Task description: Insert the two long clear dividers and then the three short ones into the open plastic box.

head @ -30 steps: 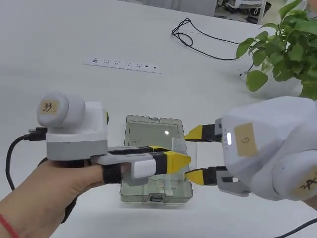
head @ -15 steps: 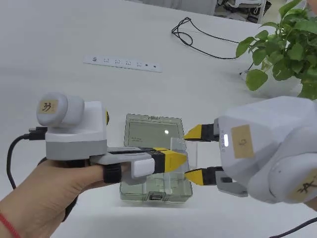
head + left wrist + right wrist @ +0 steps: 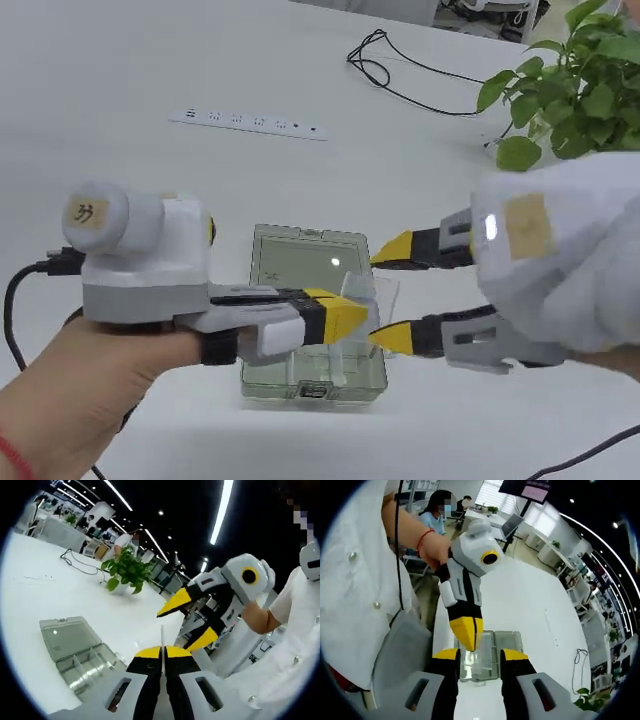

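Note:
The open clear plastic box [image 3: 262, 372] lies on the white table with its lid [image 3: 300, 262] folded back; it also appears in the left gripper view as the box [image 3: 75, 652] and past the right jaws as the box [image 3: 487, 666]. My left gripper [image 3: 350, 314] is shut on a thin clear divider [image 3: 372, 298], held above the box's right side. Its edge stands up between my left gripper's [image 3: 161, 653] jaws as the divider [image 3: 161, 636]. My right gripper [image 3: 386, 295] is open, its yellow jaws either side of the divider's free end. In the right gripper view, the right gripper [image 3: 480, 655] faces the left gripper's tip [image 3: 468, 632].
A white power strip [image 3: 245, 124] lies farther back on the table, with a black cable [image 3: 400, 75] behind it. A potted green plant [image 3: 580, 85] stands at the right edge. A person sits in the background [image 3: 437, 510].
My right gripper has pulled back a little to the right and tilted, its jaws still open. The left gripper has dropped slightly, still holding the divider.

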The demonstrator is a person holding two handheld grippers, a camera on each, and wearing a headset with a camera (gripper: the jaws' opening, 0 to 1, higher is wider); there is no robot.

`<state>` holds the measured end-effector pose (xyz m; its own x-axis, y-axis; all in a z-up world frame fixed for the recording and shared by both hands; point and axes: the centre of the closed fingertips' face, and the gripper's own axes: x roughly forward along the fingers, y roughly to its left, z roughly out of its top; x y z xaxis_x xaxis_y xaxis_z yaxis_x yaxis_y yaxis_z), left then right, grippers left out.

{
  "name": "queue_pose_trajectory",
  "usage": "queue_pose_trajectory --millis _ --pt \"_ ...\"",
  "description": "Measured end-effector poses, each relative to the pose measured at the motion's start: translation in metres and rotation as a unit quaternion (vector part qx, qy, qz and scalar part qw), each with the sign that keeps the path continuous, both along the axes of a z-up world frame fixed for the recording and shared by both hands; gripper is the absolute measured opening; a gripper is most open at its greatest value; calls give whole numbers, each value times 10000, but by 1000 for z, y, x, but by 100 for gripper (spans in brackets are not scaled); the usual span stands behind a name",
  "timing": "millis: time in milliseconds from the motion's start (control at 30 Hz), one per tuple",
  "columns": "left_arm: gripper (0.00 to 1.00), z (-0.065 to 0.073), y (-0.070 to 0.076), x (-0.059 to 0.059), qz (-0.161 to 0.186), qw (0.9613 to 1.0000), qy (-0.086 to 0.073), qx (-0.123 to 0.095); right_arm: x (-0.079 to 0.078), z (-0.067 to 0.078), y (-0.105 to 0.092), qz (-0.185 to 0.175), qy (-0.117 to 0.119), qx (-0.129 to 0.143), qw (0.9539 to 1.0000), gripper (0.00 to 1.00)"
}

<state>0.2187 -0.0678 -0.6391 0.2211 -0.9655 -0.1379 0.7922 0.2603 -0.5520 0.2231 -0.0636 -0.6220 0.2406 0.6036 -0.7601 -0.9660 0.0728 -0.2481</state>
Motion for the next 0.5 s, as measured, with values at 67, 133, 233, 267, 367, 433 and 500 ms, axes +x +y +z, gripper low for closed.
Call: queue_pose_trajectory --millis 67,133,233,267,367,433,500 --pt "0 2 2 -3 -124 9993 -355 71 -1 7 -2 125 313 152 9993 28" --pt "0 3 3 -11 -348 9974 -608 160 -1 9 -2 237 717 317 9966 23" --pt "0 6 4 -21 -622 9915 -1114 239 -4 9 -2 352 1253 456 9904 19" --pt "0 7 3 -23 -701 9894 -1243 265 -4 8 -2 416 1331 439 9893 18" --pt "0 13 3 -30 -839 9829 -1621 234 -20 8 5 753 1765 460 9803 15" --pt "0 17 4 -31 -833 9811 -1737 175 -28 8 10 948 1910 455 9759 14" --pt "0 18 5 -32 -853 9805 -1763 173 -31 8 14 1061 1954 458 9739 12"
